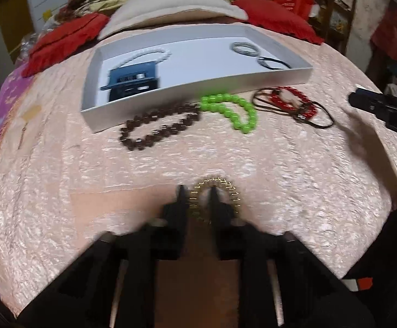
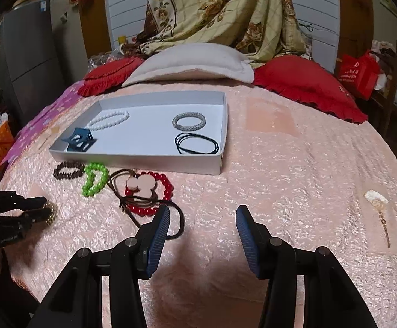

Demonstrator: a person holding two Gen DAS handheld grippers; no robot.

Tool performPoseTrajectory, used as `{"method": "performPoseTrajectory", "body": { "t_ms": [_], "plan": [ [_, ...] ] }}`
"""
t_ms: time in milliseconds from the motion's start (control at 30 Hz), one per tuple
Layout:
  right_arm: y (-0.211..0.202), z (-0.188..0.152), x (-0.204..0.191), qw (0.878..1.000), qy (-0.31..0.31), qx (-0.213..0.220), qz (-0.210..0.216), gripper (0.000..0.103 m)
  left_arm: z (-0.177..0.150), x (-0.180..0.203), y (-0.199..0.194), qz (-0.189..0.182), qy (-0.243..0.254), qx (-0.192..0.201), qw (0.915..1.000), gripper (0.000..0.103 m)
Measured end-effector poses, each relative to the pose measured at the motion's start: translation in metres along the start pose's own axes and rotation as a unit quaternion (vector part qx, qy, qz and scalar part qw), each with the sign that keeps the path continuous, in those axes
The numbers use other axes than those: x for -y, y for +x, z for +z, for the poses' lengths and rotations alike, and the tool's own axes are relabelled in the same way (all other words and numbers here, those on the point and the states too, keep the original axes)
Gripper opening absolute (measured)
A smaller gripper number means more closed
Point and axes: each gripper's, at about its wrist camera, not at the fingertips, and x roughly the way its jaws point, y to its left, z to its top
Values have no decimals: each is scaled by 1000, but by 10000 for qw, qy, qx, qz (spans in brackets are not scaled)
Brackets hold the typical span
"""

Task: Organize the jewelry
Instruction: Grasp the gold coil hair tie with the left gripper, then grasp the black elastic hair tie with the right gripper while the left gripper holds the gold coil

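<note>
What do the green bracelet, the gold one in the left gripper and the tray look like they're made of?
Green bracelet: glossy beads, probably plastic or glass, with bright highlights. Gold bracelet: looks like small metal links, glinting yellow; blur leaves it uncertain. Tray: matte white walls with crisp folded corners, likely cardboard.

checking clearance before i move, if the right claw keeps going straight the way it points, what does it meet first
Most likely the bare pink bedspread: the open right claw tilts down at it with nothing between its fingers. The brown cord lies just beside its left finger and might get brushed; depth is unclear.
</note>
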Motion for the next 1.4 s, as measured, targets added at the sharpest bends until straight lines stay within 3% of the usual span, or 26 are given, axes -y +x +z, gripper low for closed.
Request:
{"method": "performPoseTrajectory", "body": {
  "t_ms": [100, 267, 400, 600, 767, 833, 967, 1067, 1133, 1267, 1400],
  "plan": [
    [2, -2, 2, 9999, 45, -67, 100, 48, -1, 5, -1, -111, 91, 12, 9999, 8],
    [14, -7, -5, 9976, -18, -401, 568, 48, 3, -2, -5, -96, -207, 186, 9996, 8],
    [25, -10, -20, 9965, -338, -567, 504, 48, 8, -14, -11, -137, -595, 368, 9975, 8],
    [36, 3, -12, 9985, -55, -381, 389, 48, 11, -20, -11, -152, -824, 393, 9957, 8],
    [47, 8, -24, 9970, -511, -502, 290, 47, 11, -20, -7, -137, -838, 329, 9958, 8],
    [57, 5, -23, 9958, -539, -702, 236, 40, 11, -20, -8, -140, -848, 347, 9957, 8],
    [55, 3, -23, 9956, -640, -647, 217, 39, 11, -23, -8, -133, -933, 346, 9949, 8],
    [53, 2, -28, 9944, -808, -602, 327, 29, 11, -24, -7, -125, -946, 332, 9949, 8],
    [54, 1, -32, 9936, -868, -595, 412, 15, 11, -24, -7, -121, -961, 345, 9947, 8],
    [52, -1, -28, 9948, -647, -620, 481, 6, 12, -24, -7, -121, -978, 366, 9945, 8],
    [36, -1, -22, 9966, -461, -400, 561, 4, 12, -25, -9, -89, -1013, 428, 9939, 8]
  ]
}}
